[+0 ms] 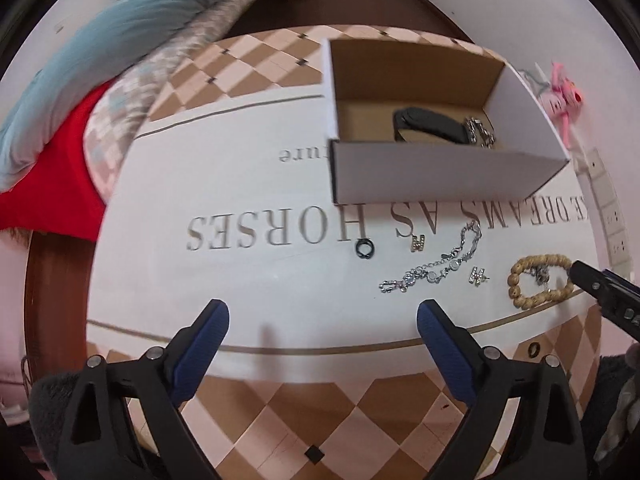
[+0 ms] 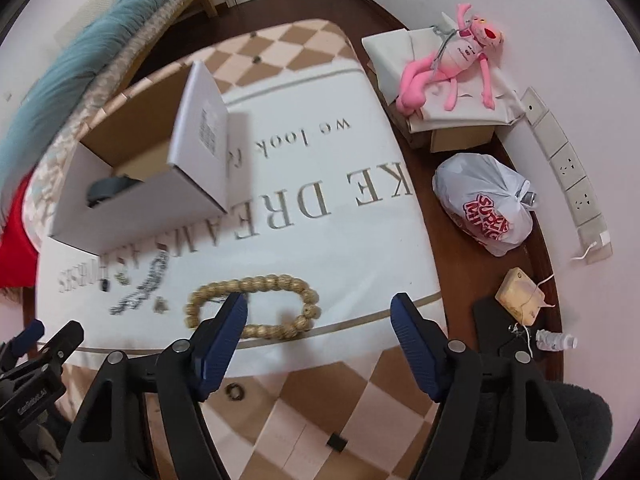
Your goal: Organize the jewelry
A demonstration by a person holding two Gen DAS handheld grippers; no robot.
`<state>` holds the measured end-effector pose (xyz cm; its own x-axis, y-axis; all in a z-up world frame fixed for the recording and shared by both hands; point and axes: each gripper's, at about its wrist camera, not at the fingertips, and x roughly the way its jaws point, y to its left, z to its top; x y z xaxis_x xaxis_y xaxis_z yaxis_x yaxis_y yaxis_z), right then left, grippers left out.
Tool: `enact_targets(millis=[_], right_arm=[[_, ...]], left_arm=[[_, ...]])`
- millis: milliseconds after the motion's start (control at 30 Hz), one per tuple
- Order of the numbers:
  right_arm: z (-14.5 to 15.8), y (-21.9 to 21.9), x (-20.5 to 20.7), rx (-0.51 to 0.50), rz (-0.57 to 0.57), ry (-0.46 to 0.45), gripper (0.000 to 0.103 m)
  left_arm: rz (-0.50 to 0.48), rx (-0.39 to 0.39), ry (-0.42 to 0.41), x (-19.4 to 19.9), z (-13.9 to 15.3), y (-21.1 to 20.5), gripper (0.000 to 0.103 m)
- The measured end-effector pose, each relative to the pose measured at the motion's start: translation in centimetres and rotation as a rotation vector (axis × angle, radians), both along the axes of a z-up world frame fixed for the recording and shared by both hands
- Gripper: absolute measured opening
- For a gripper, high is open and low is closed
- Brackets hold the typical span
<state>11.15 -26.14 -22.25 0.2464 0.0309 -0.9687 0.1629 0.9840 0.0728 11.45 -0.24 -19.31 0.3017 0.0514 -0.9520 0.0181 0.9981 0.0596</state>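
Note:
On the white printed cloth (image 1: 248, 184) lie a black ring (image 1: 365, 249), two H-shaped earrings (image 1: 418, 243), a silver chain bracelet (image 1: 436, 268) and a wooden bead bracelet (image 1: 520, 292). My left gripper (image 1: 322, 312) hangs open over bare cloth, nearer than the silver bracelet. My right gripper (image 2: 319, 304) is open above the bead bracelet (image 2: 276, 280); its left finger overlaps the loop and nothing is gripped. The open white cardboard box (image 1: 440, 172) holds a black band (image 1: 432, 124) and a silver chain (image 1: 480, 132).
A small dark ring (image 2: 236, 392) lies on the checkered border. Off the right edge are a pink plush toy (image 2: 452, 68), a white plastic bag (image 2: 484, 204) and wall sockets (image 2: 568, 168). Bedding with a teal blanket (image 1: 120, 40) rises at the left.

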Motion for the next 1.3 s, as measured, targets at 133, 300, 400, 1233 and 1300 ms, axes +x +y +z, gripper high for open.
enact_targets(millis=[133, 300, 400, 1233, 1300], right_arm=[[-1.4, 0.9, 0.1, -0.048, 0.037, 0.013, 0.055], [-1.2, 1.0, 0.0, -0.056, 0.052, 0.002, 0.009], [-1.2, 0.9, -0.2, -0.038, 0.055, 0.002, 0.009], [1.6, 0.3, -1.3, 0.104, 0.018, -0.046, 0.009], [2.6, 0.7, -1.4, 0.129, 0.028, -0.063, 0.009]], left_arm=[[-0.048, -0.015, 0.007, 0.3, -1.0, -0.8, 0.096], [-0.127, -0.034, 0.017, 1.1, -2.2, -1.9, 0.089], [-0.172, -0.050, 0.040, 1.5, -2.6, -2.6, 0.076], [-0.178, -0.198, -0.023, 1.1, 2.0, -1.4, 0.000], [-0.173, -0.216, -0.038, 0.7, 3.2, -0.9, 0.000]])
